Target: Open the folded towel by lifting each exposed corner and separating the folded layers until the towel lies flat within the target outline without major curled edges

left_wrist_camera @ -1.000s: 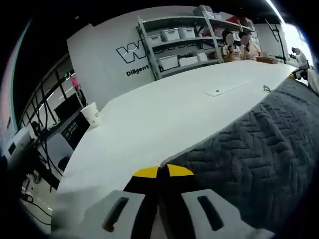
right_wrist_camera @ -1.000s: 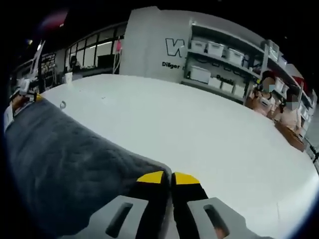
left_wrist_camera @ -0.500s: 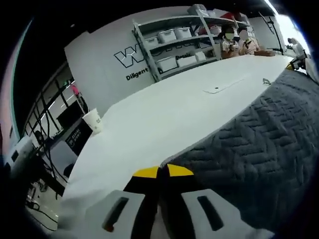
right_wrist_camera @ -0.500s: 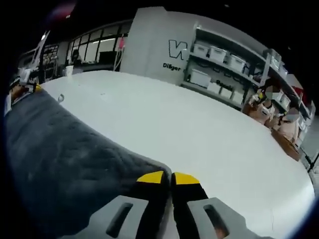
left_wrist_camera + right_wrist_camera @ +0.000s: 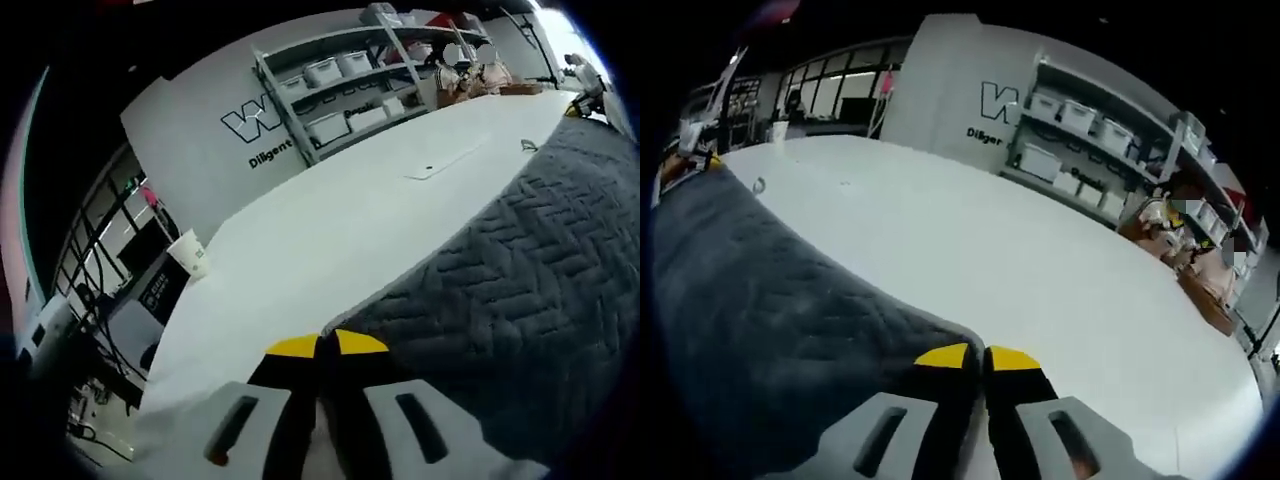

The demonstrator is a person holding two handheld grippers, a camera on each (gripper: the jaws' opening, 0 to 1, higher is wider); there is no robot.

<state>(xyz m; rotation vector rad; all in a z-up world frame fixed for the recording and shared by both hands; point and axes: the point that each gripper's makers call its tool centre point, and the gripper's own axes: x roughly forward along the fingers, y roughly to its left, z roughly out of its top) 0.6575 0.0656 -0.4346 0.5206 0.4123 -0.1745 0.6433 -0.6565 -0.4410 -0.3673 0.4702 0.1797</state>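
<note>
A dark grey quilted towel point(image 5: 520, 270) lies spread over the white table point(image 5: 330, 230), stretching away to the right in the left gripper view. My left gripper point(image 5: 326, 345) is shut on its near corner, yellow tips pressed together on the cloth edge. In the right gripper view the same towel point(image 5: 760, 300) runs off to the left, and my right gripper point(image 5: 978, 357) is shut on the other near corner. Far along the towel's edge the other gripper point(image 5: 685, 160) shows small at the left rim.
A white paper cup point(image 5: 188, 253) stands near the table's left edge. Shelves with white bins point(image 5: 340, 90) line the back wall. People point(image 5: 1180, 215) sit at the table's far end. A small flat plate point(image 5: 440, 162) and a little ring point(image 5: 759, 185) lie on the table.
Both cameras have tilted slightly, so the background has shifted upward. Both grippers remain shut on the towel's corners; the towel looks a little more stretched.
</note>
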